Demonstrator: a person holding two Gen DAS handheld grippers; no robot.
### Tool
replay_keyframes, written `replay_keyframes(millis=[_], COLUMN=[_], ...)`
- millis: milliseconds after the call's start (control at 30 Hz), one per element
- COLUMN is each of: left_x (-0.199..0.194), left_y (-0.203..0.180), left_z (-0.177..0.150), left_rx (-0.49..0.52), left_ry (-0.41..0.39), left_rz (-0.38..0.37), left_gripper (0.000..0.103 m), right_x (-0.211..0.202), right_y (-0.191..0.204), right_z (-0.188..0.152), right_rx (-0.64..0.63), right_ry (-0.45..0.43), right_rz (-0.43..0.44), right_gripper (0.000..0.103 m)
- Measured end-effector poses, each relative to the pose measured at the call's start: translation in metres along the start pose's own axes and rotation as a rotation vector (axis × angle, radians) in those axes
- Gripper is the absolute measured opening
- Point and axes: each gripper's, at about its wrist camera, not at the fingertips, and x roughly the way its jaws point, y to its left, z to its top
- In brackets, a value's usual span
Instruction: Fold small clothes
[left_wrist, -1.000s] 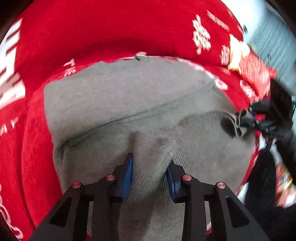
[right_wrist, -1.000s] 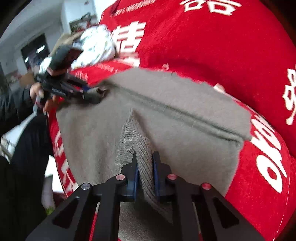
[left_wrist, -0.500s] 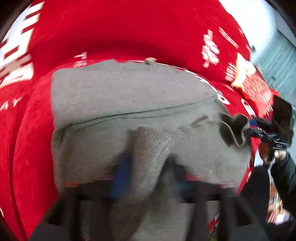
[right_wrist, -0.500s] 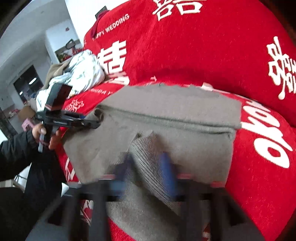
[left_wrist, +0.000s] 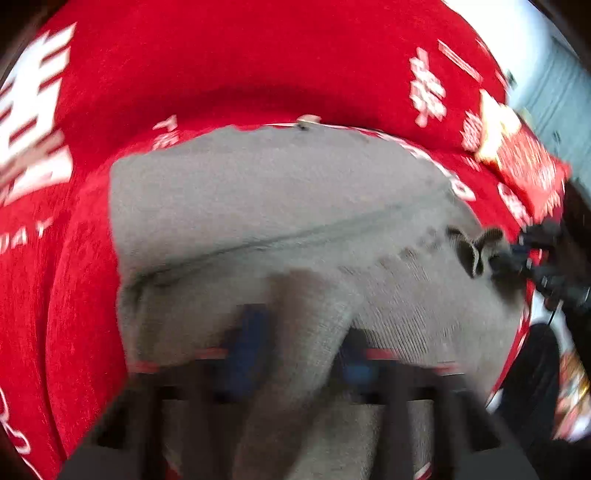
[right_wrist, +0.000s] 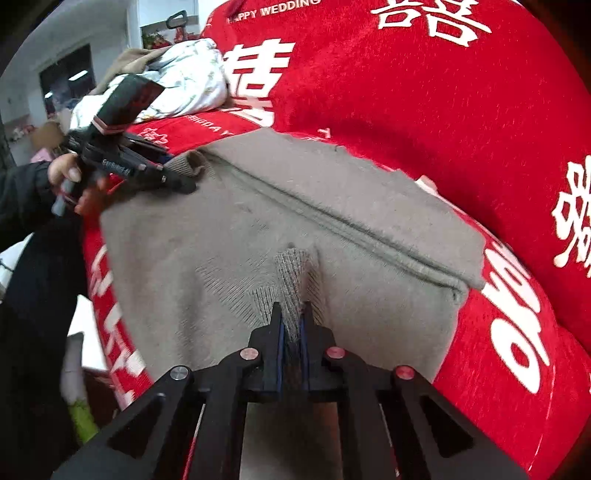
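Knitwear is behaving limp and stretchy: each hand-held gripper, left (left_wrist: 301, 343) and right (right_wrist: 291, 325), is pinching the grey sweater (right_wrist: 258, 236) hem; corners suit best.

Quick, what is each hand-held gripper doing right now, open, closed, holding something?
Left hand-held gripper: closed on a bunched edge of the grey sweater.
Right hand-held gripper: closed on the sweater's ribbed edge.

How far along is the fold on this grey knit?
Done: one fold crease already crosses the knit on the red cover. In hand: the left gripper and right gripper each pinch a ribbed edge. Left: carrying that edge over, then smoothing.
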Motion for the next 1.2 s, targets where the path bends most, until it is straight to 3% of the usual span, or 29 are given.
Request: replay_keyframes(millis=[67,167,367,667,1200], left_x=[-0.008,-0.023,-0.053,-0.081,-0.062], left_y=[0.018,0.024,0.028,0.017,0.023], left_z=[0.001,-0.004,-0.007,0.007,0.036], left_rx=[-0.1,-0.148,-0.262,-0.246,-0.276], left_ry=[-0.027,-0.095,-0.26,-0.345,-0.306], left_rz=[-0.068,-0.103,-0.189,-0.159,0.018], left_gripper=[0.011,0.011,0.011,0.011,0.011], right_x=[-0.013,-0.043,-0.05,-0.057,-0.029], right_y=[-0.013,-0.038,-0.046,-0.047,-0.064], right_z=[0.005,0.005,0.013,0.031,0.064], right_rx=[0.097,0.268,0.34,0.4,0.434], right_ry=[-0.088,-0.237,-0.264,-0.322,-0.274], right_rz=[-0.003,0.01,-0.072,-0.169,-0.236], right_gripper=[0.007,0.007,0.007,0.007,0.007])
